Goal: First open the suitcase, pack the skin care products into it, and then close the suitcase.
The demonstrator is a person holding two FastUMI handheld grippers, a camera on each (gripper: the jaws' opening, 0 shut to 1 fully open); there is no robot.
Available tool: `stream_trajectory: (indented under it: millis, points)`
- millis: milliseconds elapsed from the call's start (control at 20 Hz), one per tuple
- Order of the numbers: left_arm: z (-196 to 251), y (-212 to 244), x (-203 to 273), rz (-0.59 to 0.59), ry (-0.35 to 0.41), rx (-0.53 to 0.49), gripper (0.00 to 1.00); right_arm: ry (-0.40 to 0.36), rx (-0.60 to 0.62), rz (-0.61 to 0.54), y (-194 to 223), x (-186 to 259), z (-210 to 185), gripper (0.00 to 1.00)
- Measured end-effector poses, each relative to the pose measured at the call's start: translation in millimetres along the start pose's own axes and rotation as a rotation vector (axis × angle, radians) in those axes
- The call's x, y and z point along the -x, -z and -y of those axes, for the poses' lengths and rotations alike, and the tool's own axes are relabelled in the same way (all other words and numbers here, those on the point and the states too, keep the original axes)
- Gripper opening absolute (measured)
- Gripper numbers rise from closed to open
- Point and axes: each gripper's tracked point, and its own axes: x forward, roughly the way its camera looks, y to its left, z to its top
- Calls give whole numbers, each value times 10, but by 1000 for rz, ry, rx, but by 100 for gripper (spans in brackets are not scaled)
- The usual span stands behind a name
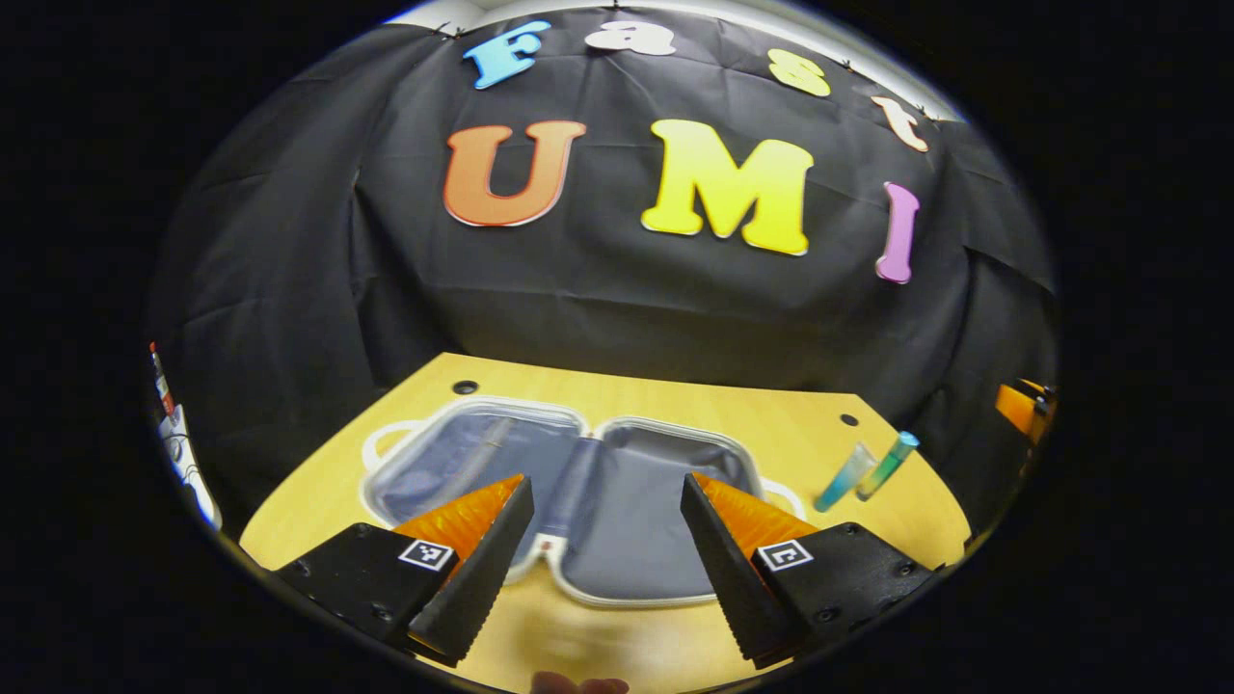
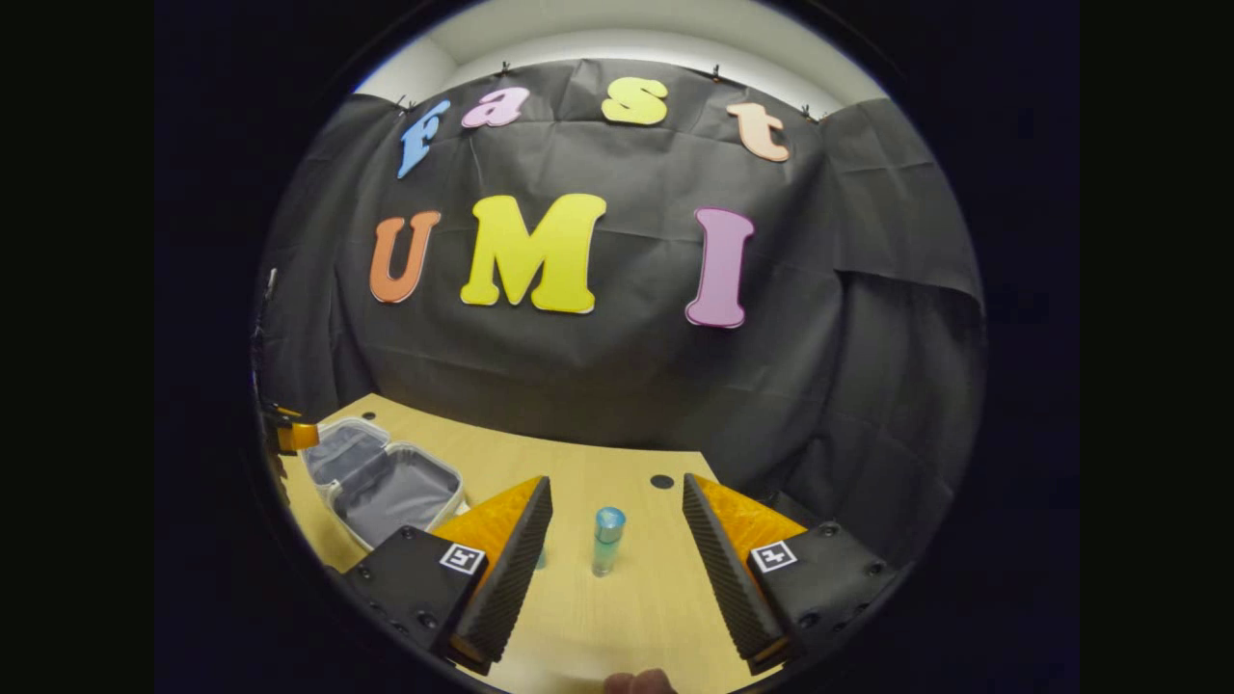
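The small suitcase (image 1: 636,530) lies open flat on the wooden table (image 1: 771,414), both grey-lined halves facing up inside white rims. My left gripper (image 1: 603,479) hovers open just above its near edge, nothing between the fingers. To the suitcase's right lie two slim blue-green skin care tubes (image 1: 848,477) side by side. In the right gripper view, one tube (image 2: 606,540) with a blue cap sits between and ahead of the open fingers of my right gripper (image 2: 617,479). The second tube (image 2: 540,557) is mostly hidden behind that gripper's left finger. The suitcase (image 2: 400,492) sits off to the left.
A white handle loop (image 1: 386,439) sticks out from the suitcase's left end. Small dark holes (image 1: 465,387) mark the tabletop near the back. The black cloth wall stands close behind the table. The left gripper (image 2: 289,436) peeks in at the far left of the right gripper view.
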Motion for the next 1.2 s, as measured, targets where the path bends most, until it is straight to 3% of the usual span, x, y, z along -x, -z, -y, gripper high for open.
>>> stream_trajectory:
  millis: [250,300,600,850,1200]
  points:
    - [1046,174,-69,-23,128,-2,98,8,4,-31,172,-31,363,81]
    - [1449,212,-118,-16,170,-10,98,11,8,-41,214,-35,470,81]
    - [2430,517,-466,-42,266,-98,100,28,34,-74,396,-81,917,81]
    - [2732,908,-917,-107,233,-81,98,36,31,-123,572,-188,1182,81]
    - [2737,1224,-1578,-164,163,-41,98,58,44,-200,819,-301,1546,81]
